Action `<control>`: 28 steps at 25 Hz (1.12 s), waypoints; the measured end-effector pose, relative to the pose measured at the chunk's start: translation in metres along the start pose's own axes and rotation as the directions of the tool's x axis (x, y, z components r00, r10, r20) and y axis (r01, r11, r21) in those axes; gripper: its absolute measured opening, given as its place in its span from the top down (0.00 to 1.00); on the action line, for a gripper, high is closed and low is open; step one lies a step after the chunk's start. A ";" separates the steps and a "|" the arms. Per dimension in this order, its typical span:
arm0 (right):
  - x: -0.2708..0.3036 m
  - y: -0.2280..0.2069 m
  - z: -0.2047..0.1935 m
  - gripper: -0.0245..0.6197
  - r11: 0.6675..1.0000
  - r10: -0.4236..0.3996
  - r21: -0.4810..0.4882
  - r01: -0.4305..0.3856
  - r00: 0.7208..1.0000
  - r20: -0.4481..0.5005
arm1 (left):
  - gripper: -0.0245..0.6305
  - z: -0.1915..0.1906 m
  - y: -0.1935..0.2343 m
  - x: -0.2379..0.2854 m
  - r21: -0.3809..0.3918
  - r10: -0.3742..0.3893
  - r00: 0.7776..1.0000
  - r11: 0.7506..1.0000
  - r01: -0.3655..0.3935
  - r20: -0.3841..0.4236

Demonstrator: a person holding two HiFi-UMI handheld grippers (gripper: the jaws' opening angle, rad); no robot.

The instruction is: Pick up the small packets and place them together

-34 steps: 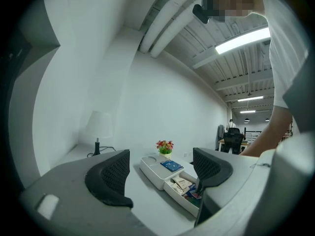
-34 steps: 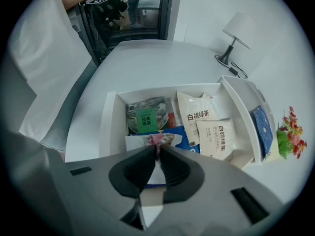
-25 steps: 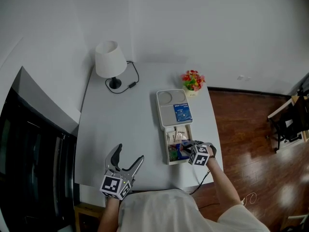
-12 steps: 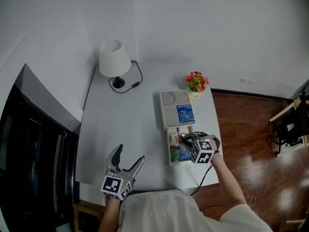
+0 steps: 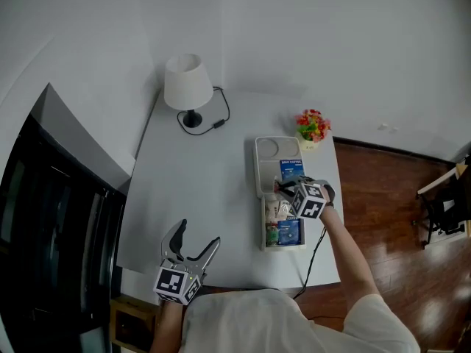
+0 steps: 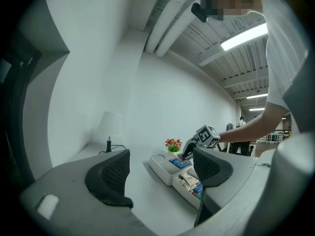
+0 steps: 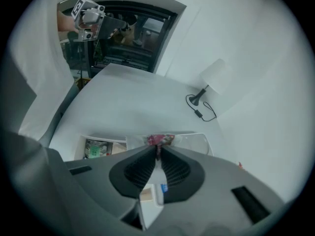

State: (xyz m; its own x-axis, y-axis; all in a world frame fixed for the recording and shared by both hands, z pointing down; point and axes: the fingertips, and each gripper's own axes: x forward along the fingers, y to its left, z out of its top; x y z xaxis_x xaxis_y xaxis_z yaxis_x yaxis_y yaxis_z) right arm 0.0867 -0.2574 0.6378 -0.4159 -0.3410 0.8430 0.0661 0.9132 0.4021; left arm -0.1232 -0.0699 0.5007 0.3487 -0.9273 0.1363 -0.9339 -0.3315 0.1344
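The small red-and-pink crinkly packet (image 7: 159, 139) is looking light, thin and floppy – probably slippery foil that will be sagging or twisting if pinched by a corner – so its sealed edge is seeming the best place to take hold, with a firm but gentle squeeze, since the contents may be crushable. The right gripper (image 7: 157, 150) is doing just that: its jaws are pressing together on the packet's near edge, with the rest sticking out past the tips. It is hanging above the long white plastic tray (image 5: 258, 169), close to the flat blue packet (image 5: 291, 170) lying in the far section, while the other small packets (image 5: 283, 226) are sitting in the near compartment. The left gripper (image 6: 160, 170) is idling over the pale grey table (image 5: 199, 175) at its near edge – jaws standing apart, gripping nothing
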 end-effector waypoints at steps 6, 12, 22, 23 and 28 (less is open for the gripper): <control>0.047 -0.032 -0.006 0.88 0.999 0.035 -0.027 -0.036 0.999 -0.030 | 0.34 -0.006 0.003 -0.005 0.022 0.026 0.999 0.999 -0.025 -0.034; 0.083 -0.038 -0.020 0.87 0.992 0.123 -0.017 -0.124 0.991 -0.058 | 0.34 -0.008 0.009 -0.013 0.019 0.066 0.997 0.998 -0.065 -0.045; 0.101 -0.038 -0.014 0.86 0.993 0.118 -0.004 -0.119 0.989 -0.085 | 0.34 -0.014 0.011 -0.014 0.010 0.075 0.996 0.997 -0.075 -0.055; 0.103 -0.038 -0.015 0.85 0.993 0.120 0.002 -0.121 0.989 -0.089 | 0.34 -0.013 0.010 -0.012 0.011 0.072 0.996 0.997 -0.072 -0.051; 0.097 -0.042 -0.010 0.74 0.995 0.094 0.022 -0.093 0.994 -0.062 | 0.34 -0.007 0.006 -0.006 0.022 0.051 0.998 0.998 -0.050 -0.039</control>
State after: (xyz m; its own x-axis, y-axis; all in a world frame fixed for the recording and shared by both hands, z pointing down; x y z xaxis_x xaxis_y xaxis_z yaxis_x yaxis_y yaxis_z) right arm 0.0525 -0.3315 0.7065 -0.3505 -0.2671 0.8976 0.0844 0.9456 0.3144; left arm -0.1303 -0.0654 0.5077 0.3034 -0.9354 0.1813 -0.9517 -0.2883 0.1053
